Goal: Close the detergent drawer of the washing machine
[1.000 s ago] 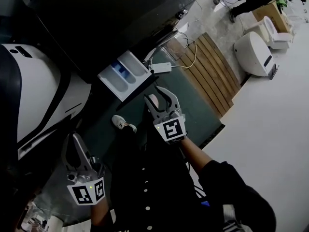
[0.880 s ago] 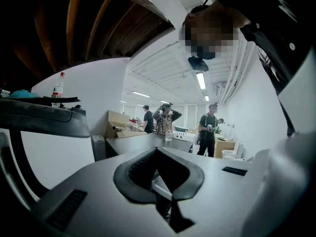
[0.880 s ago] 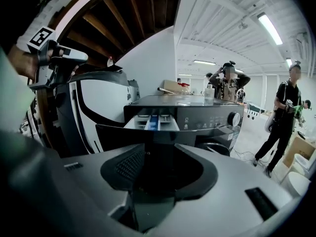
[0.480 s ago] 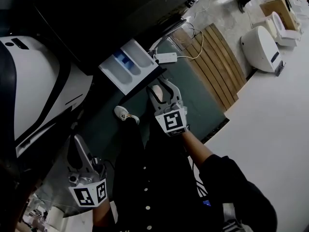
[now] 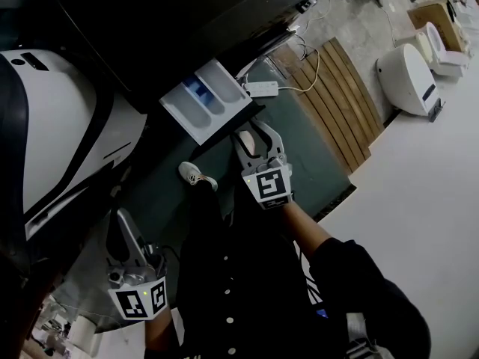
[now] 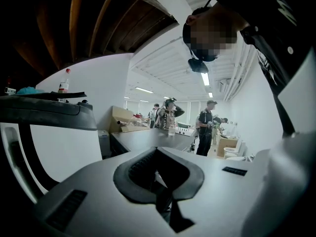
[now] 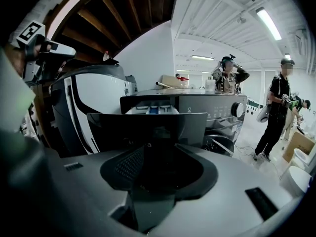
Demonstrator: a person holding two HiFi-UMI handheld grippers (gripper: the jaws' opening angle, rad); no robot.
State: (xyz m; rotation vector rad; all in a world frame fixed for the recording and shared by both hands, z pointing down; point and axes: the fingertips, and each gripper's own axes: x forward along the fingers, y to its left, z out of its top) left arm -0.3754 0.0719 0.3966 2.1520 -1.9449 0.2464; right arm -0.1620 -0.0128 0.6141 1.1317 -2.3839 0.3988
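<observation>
Right gripper (image 5: 251,132) nearer open drawer (image 5: 208,109); power strip (image 5: 262,89) beyond.

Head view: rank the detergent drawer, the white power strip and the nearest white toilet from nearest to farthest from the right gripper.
1. Detergent drawer, pulled out, just up-left of the right gripper.
2. White power strip, on the floor past the drawer's corner.
3. Nearest white toilet, far off at upper right.

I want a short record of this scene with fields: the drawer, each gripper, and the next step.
drawer: white detergent drawer with a blue compartment, pulled out of the dark washing machine
right gripper: open, empty, facing the drawer's dark front panel
left gripper: open, empty, low beside a white appliance
next step: probably push the drawer in
</observation>
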